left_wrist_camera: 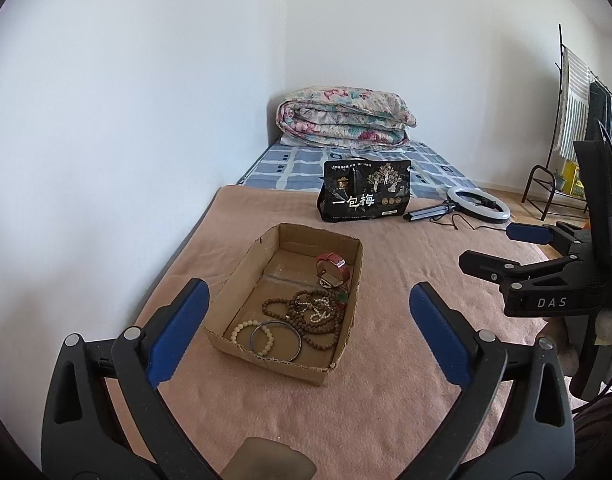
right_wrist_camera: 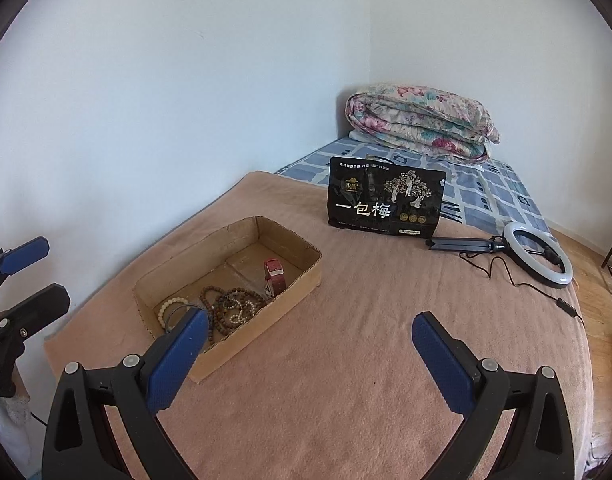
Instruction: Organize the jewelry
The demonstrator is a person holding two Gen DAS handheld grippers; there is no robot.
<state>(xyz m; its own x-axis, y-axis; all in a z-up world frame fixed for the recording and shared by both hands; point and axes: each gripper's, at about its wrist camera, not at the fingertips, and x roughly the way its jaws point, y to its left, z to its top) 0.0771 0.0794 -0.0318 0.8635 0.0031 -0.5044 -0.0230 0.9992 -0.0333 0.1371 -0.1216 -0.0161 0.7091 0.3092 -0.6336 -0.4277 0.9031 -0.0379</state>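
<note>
A shallow cardboard box (left_wrist_camera: 242, 280) (right_wrist_camera: 302, 280) sits on a pink blanket. It holds a red-strapped watch (left_wrist_camera: 333, 269) (right_wrist_camera: 275, 276), brown bead strands (left_wrist_camera: 306, 312) (right_wrist_camera: 230, 304), a cream bead bracelet (left_wrist_camera: 246, 330) (right_wrist_camera: 171, 306) and a metal bangle (left_wrist_camera: 276, 340). My left gripper (left_wrist_camera: 309, 304) is open and empty, held above the blanket just in front of the box. My right gripper (right_wrist_camera: 310, 334) is open and empty, to the right of the box; it also shows in the left wrist view (left_wrist_camera: 502, 248).
A black snack bag (left_wrist_camera: 364, 190) (right_wrist_camera: 386, 198) stands behind the box. A ring light on a folded tripod (left_wrist_camera: 478, 204) (right_wrist_camera: 538, 254) lies to the right with its cable. A folded floral quilt (left_wrist_camera: 346, 116) (right_wrist_camera: 422, 120) lies at the far end. A white wall runs along the left.
</note>
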